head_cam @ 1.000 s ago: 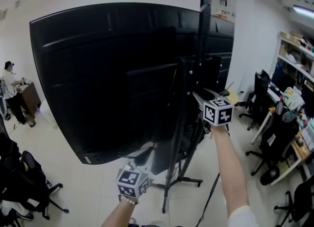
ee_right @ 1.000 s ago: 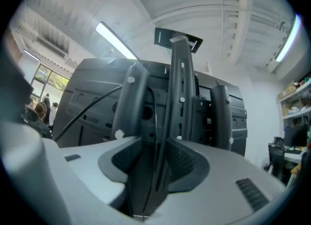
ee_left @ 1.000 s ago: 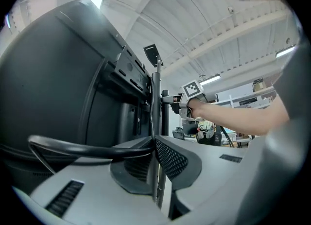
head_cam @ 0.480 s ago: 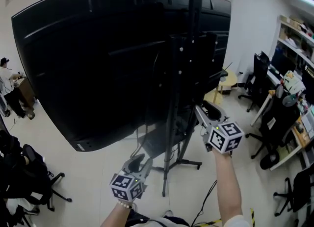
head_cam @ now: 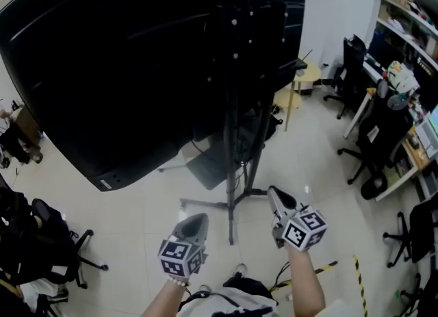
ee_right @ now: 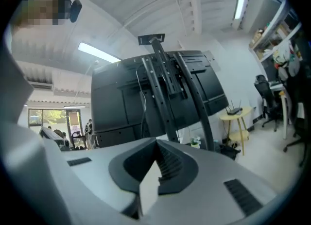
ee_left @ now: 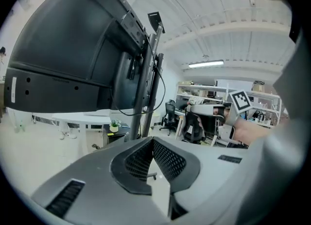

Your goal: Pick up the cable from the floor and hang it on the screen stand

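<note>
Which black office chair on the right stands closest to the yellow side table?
The topmost chair in the head view, right beside the yellow table; the others sit lower down, further from it.

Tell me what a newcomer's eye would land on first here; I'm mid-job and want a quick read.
The huge black flat screen on its black metal floor stand fills the upper left and centre of the head view. Low in that view, either side of the stand's foot, are the left gripper and right gripper, grey with marker cubes. Their jaws have just closed, with nothing between them.
</note>
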A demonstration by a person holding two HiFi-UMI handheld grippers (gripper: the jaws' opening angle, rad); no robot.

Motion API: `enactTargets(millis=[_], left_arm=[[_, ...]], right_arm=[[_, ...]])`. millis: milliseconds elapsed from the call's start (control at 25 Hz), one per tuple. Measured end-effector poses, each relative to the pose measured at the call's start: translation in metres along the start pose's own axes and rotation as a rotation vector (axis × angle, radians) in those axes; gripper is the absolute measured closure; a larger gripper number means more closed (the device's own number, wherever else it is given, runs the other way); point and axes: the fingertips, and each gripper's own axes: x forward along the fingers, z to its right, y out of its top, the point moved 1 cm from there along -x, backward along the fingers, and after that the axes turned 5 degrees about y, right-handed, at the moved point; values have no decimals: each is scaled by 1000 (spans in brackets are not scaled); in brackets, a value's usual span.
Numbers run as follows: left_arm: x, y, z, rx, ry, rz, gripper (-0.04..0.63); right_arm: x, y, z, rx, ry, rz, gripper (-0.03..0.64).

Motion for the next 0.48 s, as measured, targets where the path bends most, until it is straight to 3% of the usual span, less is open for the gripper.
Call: enactTargets(millis=[280, 480], left_arm=[[-41, -33, 3, -5, -65, -39, 594], [-73, -62, -7, -32, -91, -79, 594]], right_arm=[[-53, -107, -58, 108, -147, -158, 612], [-76, -145, -114, 136, -211, -190, 612]])
